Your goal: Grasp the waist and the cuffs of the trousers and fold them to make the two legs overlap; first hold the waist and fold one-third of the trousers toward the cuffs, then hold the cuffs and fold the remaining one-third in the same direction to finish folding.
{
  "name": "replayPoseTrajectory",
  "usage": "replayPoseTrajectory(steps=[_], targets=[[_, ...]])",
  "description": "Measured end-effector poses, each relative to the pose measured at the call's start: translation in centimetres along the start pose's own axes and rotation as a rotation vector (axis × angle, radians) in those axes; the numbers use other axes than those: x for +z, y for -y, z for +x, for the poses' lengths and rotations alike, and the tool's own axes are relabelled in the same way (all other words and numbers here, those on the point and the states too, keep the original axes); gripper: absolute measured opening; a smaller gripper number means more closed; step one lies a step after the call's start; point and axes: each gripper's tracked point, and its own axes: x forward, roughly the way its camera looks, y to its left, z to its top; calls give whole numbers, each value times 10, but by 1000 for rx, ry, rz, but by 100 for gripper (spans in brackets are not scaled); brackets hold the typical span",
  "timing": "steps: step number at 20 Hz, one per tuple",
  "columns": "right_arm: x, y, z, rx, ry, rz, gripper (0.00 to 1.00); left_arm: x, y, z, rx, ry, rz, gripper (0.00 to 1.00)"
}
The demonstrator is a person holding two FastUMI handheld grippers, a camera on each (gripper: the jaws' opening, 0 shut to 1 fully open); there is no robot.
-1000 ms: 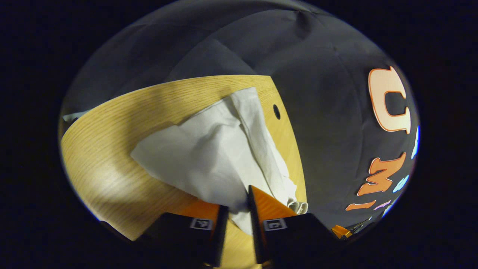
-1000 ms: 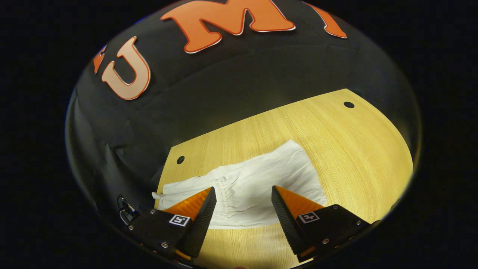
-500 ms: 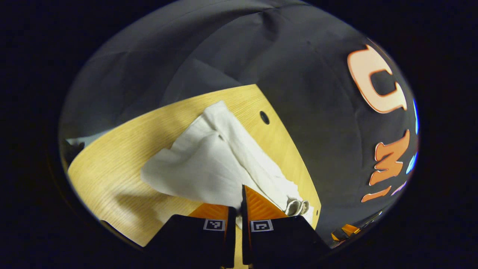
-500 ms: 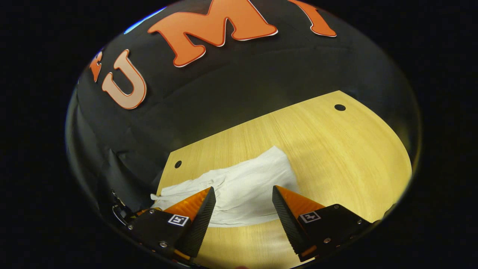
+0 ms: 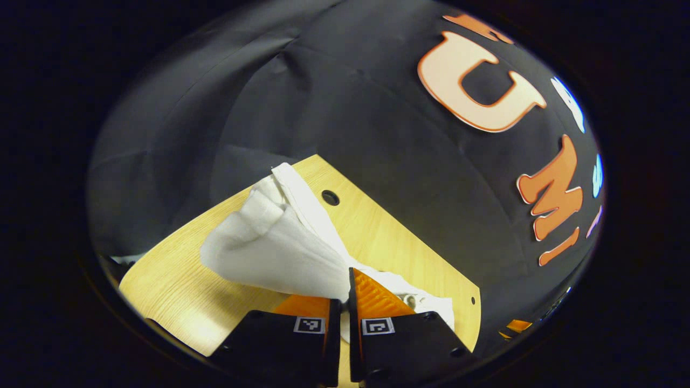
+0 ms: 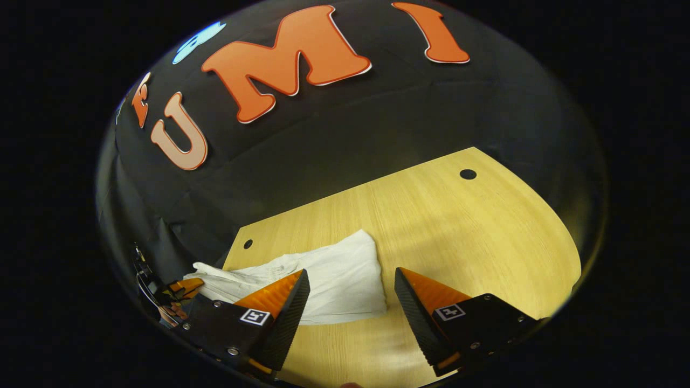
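Observation:
White trousers (image 5: 275, 242) lie bunched on the wooden table (image 5: 388, 237). In the left gripper view my left gripper (image 5: 345, 288) is shut on a pinch of their cloth, which rises from the table into the fingers. A rolled hem shows just right of the fingers. In the right gripper view the trousers (image 6: 334, 275) lie folded flat near the table's left end. My right gripper (image 6: 350, 285) hangs open above their near edge, with nothing between its fingers. The left gripper (image 6: 178, 291) peeks in at the far left by the cloth's end.
The table (image 6: 463, 242) has small round holes (image 6: 468, 174) near its corners, another hole (image 5: 330, 197) sitting beside the cloth. Black booth cloth surrounds the table on the far sides. Bare wood stretches to the right of the trousers in the right gripper view.
The left gripper closed on the cloth and lifted it, drawing the trousers into a narrower bunch. In the right gripper view the cloth has slid left; the right gripper stayed open.

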Motion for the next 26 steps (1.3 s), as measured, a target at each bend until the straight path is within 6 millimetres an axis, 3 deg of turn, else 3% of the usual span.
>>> replayPoseTrajectory(steps=[7,13,21,26], targets=[[4,38,-23,-16,42,73,95,10,78,-1,-57,39,148,11],[2,73,-43,-60,65,121,95,-6,145,8,-122,30,239,11],[-18,121,-72,-121,62,182,95,-52,218,32,-179,-32,322,11],[-20,148,-86,-159,78,213,95,-97,255,41,-198,-98,393,11]])
